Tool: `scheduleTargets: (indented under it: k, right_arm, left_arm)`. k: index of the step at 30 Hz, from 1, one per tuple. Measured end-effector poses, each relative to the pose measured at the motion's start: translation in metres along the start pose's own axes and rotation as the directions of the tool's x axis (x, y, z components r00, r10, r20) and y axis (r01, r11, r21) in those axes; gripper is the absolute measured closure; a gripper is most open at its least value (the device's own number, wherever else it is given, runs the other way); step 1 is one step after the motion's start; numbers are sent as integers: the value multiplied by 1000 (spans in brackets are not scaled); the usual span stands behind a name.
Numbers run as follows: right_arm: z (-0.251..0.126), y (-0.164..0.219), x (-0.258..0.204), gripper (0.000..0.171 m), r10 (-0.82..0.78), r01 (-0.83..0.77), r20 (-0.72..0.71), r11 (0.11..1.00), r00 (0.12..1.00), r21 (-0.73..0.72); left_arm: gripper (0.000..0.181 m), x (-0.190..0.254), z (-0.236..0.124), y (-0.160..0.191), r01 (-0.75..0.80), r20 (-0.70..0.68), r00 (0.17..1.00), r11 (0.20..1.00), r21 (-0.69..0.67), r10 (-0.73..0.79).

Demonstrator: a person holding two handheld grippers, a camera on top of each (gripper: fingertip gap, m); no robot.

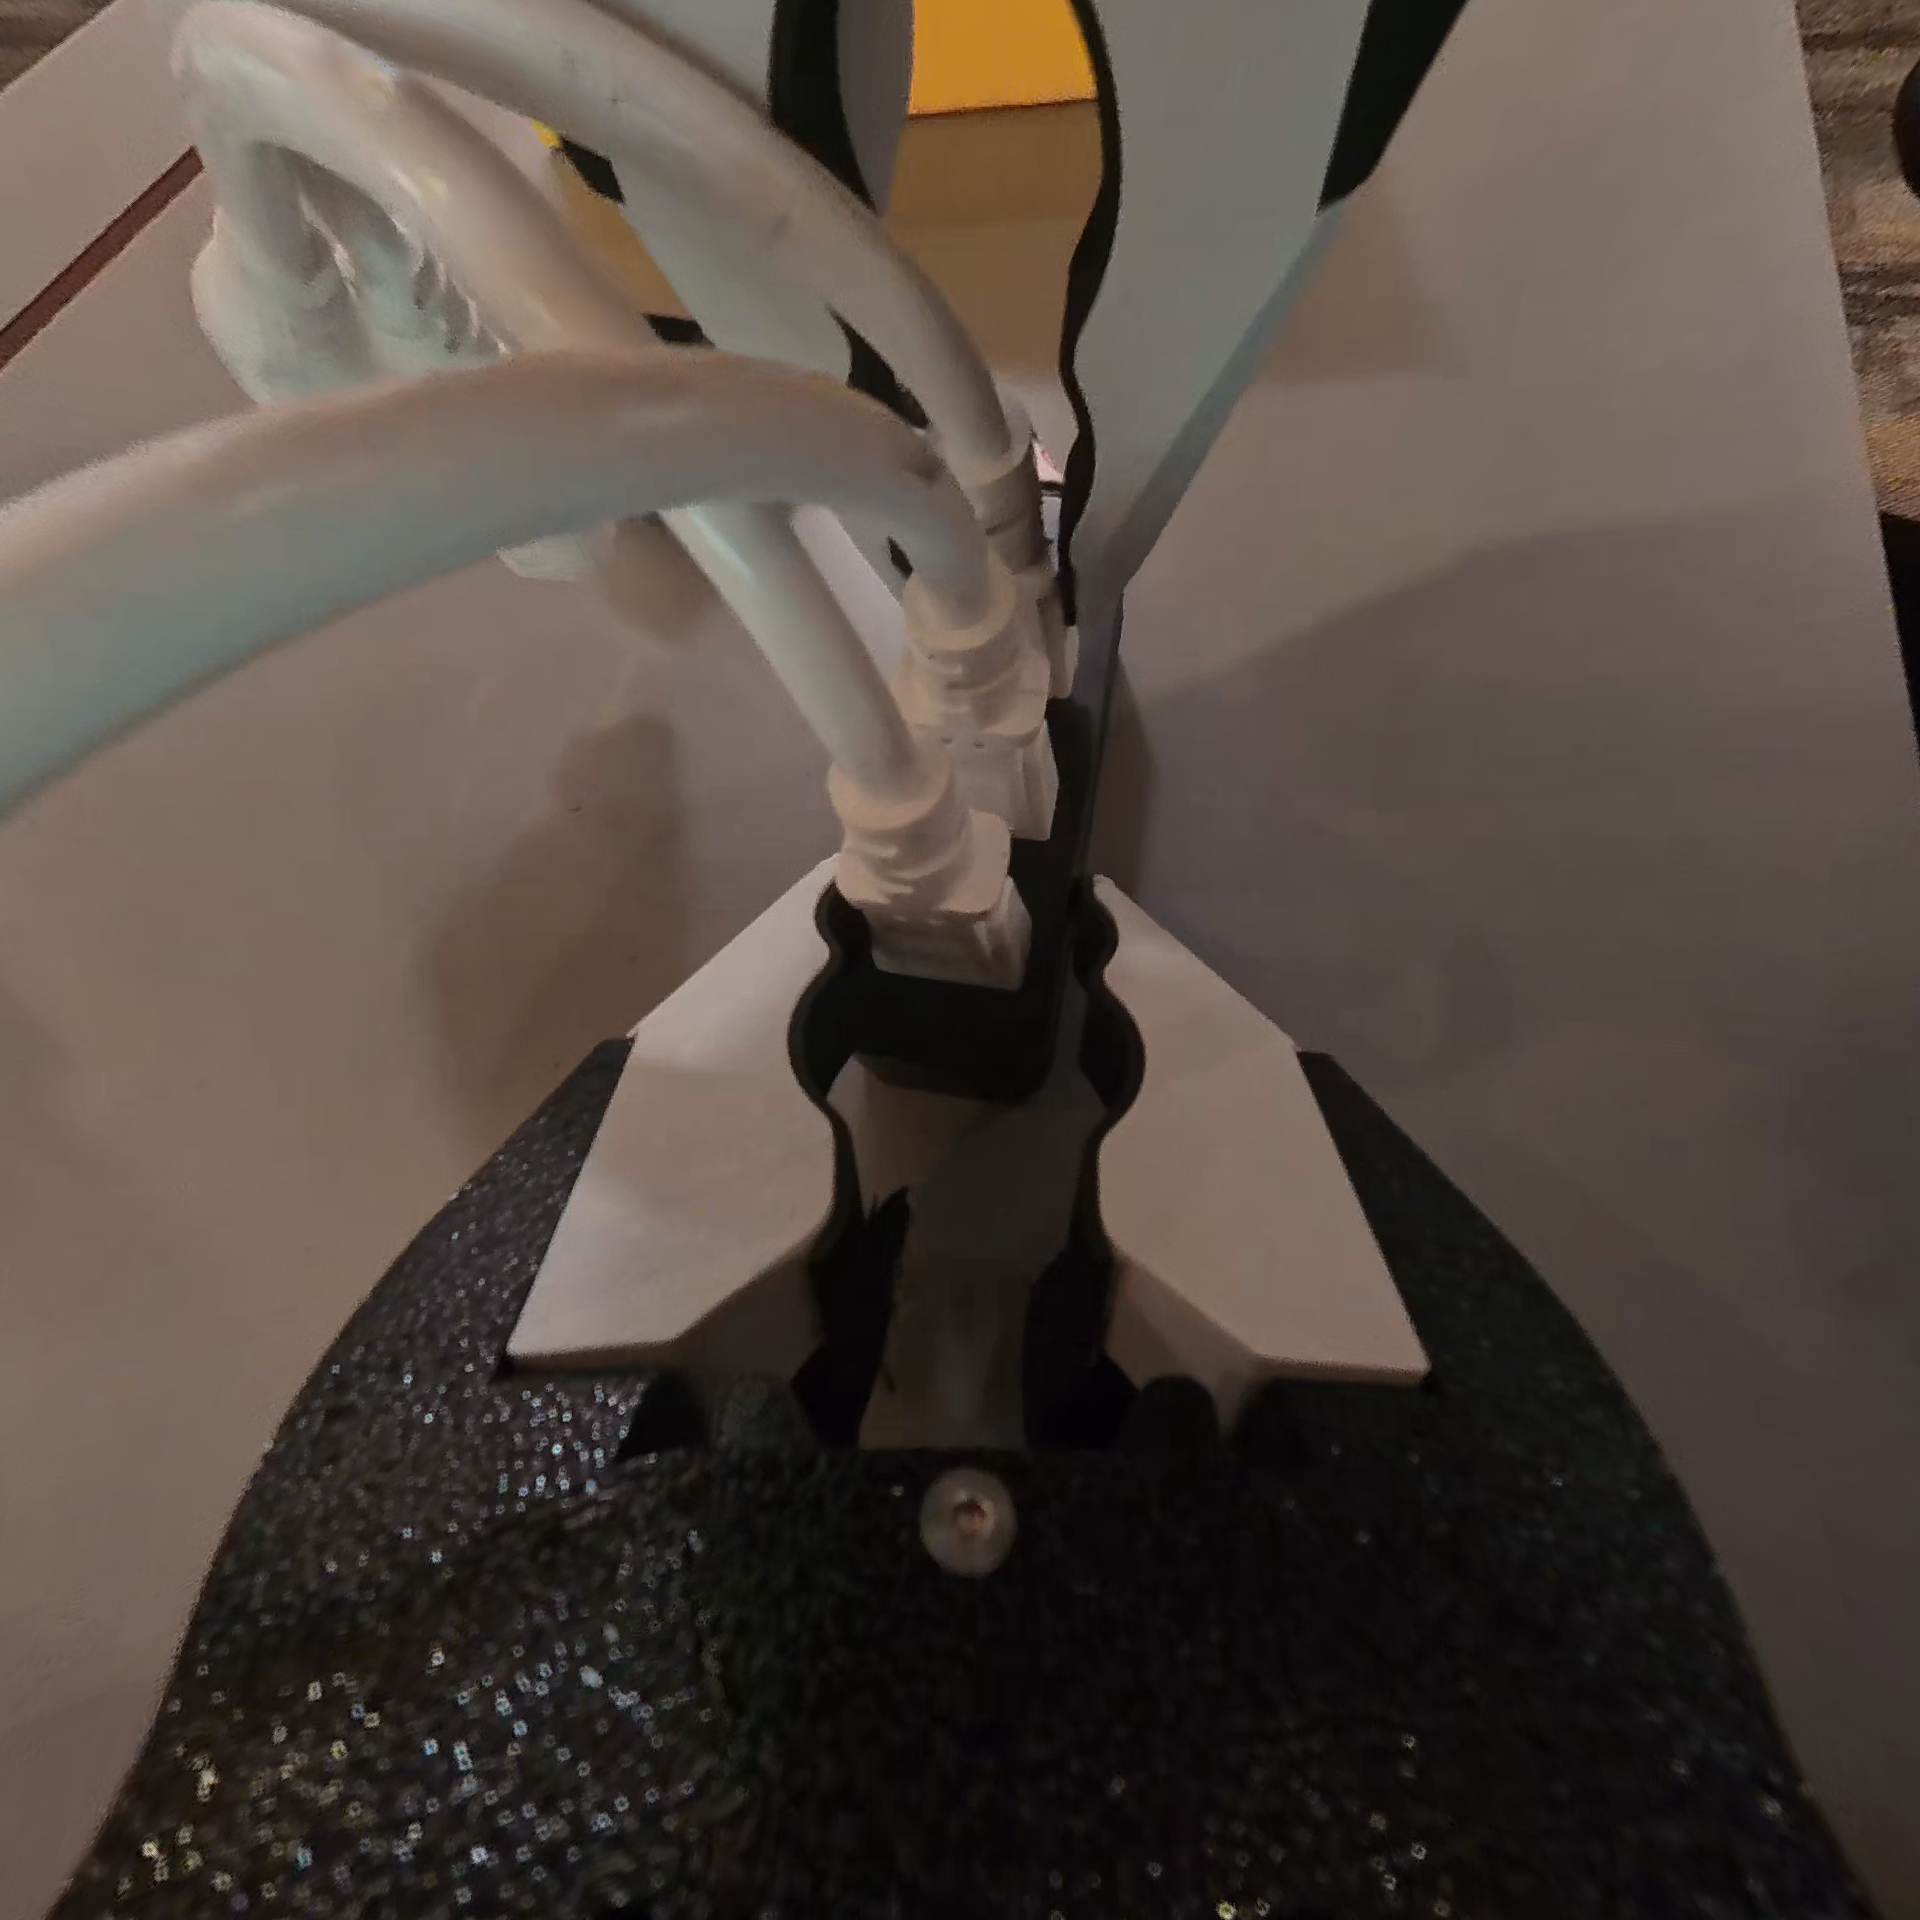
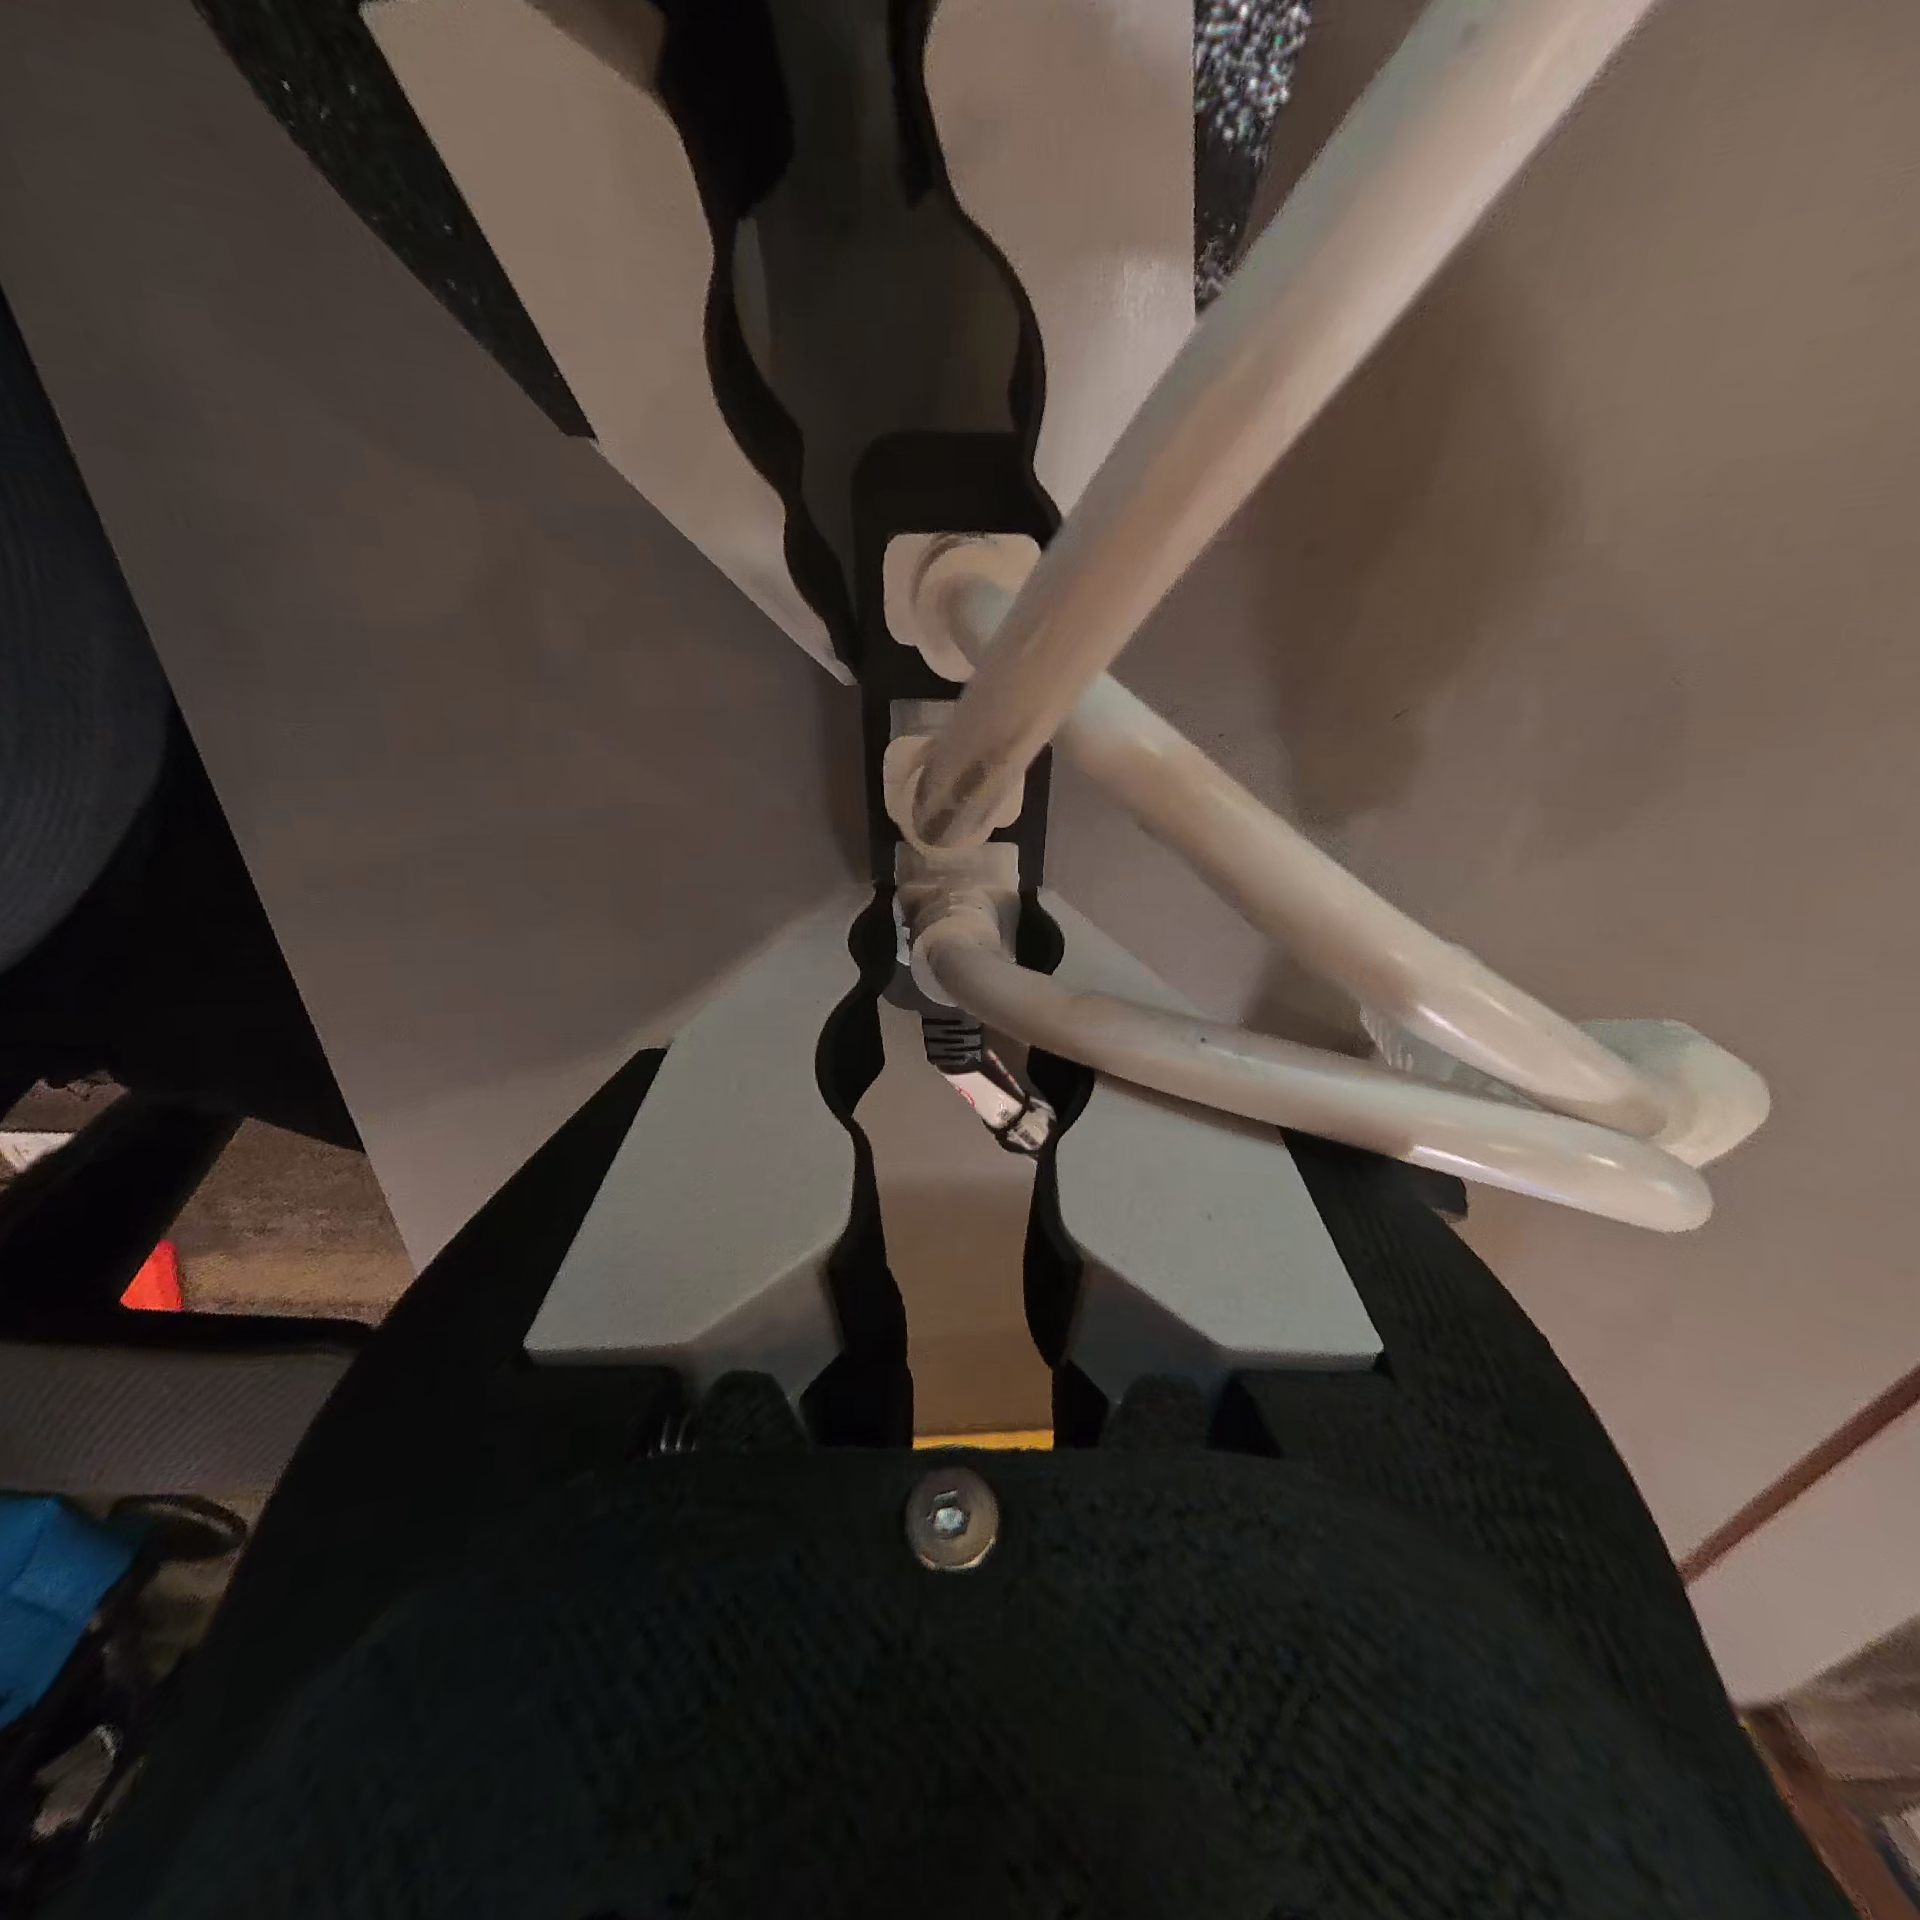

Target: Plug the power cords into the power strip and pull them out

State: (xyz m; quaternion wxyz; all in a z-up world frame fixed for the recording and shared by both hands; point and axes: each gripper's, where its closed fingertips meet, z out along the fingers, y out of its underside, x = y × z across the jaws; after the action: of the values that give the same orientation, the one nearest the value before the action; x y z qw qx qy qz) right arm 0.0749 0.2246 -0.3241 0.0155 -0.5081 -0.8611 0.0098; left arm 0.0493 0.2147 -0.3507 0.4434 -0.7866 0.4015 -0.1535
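Observation:
A black power strip (image 1: 935,1029) is held between both grippers over a pale table (image 1: 1507,727). Three white plugs sit in it in a row: near (image 1: 935,883), middle (image 1: 977,686) and far (image 1: 1013,499). Their white cords (image 1: 416,499) arc off to the left. My left gripper (image 1: 961,966) is shut on the strip's near end. In the right wrist view my right gripper (image 2: 956,914) is shut on the strip's (image 2: 956,488) other end, with the nearest plug (image 2: 951,878) at its fingertips. The left gripper's fingers (image 2: 644,364) hold the far end there.
A bundled loop of white cord (image 1: 312,260) lies on the table, also in the right wrist view (image 2: 1662,1081). A yellow object (image 1: 997,52) is beyond the table. Carpet (image 1: 1870,208) lies past the right edge. An orange item (image 2: 156,1278) and a blue item (image 2: 52,1579) are below the table. Spacing between my two grippers at the tips: around 5 centimetres.

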Motion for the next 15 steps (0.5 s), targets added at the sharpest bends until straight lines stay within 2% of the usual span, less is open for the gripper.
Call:
scheduleTargets:
  k: [7,15]
  right_arm:
    - [0,2,-1,147,60,-54,-31,983,998,177]
    - [0,7,-3,147,49,-43,-25,979,998,198]
  left_arm:
    - [142,0,0,0,1,-9,1000,1000,18,0]
    - [142,1,0,0,-1,-21,1000,1000,18,1]
